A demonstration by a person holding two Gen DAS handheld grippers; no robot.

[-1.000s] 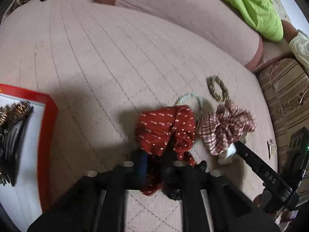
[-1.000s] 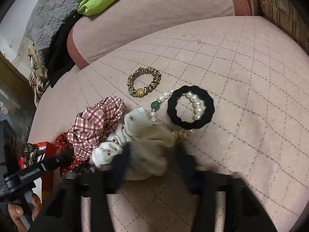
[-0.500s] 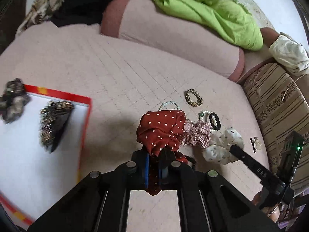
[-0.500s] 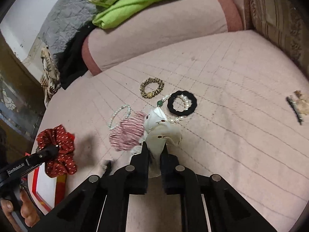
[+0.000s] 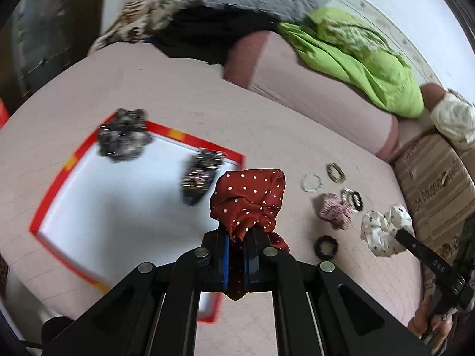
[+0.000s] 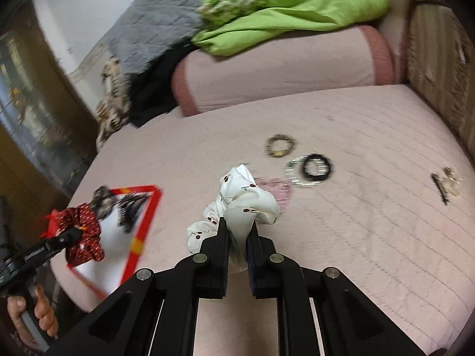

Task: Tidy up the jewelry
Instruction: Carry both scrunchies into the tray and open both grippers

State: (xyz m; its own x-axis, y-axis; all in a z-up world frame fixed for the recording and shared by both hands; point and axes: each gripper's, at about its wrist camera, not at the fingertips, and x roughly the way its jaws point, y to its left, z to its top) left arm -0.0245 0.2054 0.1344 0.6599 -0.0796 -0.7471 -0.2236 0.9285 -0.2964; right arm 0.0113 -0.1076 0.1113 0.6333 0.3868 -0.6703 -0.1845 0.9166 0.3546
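Observation:
My left gripper (image 5: 237, 237) is shut on a red polka-dot scrunchie (image 5: 249, 198), held up in the air by the right edge of a red-rimmed white tray (image 5: 62, 175). My right gripper (image 6: 239, 228) is shut on a white cherry-print scrunchie (image 6: 243, 198), lifted above the pink quilted bed (image 6: 356, 237). In the right wrist view the left gripper (image 6: 74, 235) with the red scrunchie (image 6: 80, 222) hangs over the tray (image 6: 148, 216). In the left wrist view the white scrunchie (image 5: 383, 225) hangs from the right gripper (image 5: 399, 233).
In the tray lie a dark scrunchie (image 5: 123, 135) and a beaded hair clip (image 5: 200, 175). On the bed lie a plaid scrunchie (image 5: 335, 210), a black hair tie (image 5: 326, 246), a pearl bracelet (image 5: 311, 182), a gold chain bracelet (image 6: 280, 146), a black ring (image 6: 317, 167) and a hair pin (image 6: 445, 184).
Both grippers rose from the bed, each carrying its scrunchie. The right one closed on the white scrunchie. The left one swung toward the tray, which now shows almost whole.

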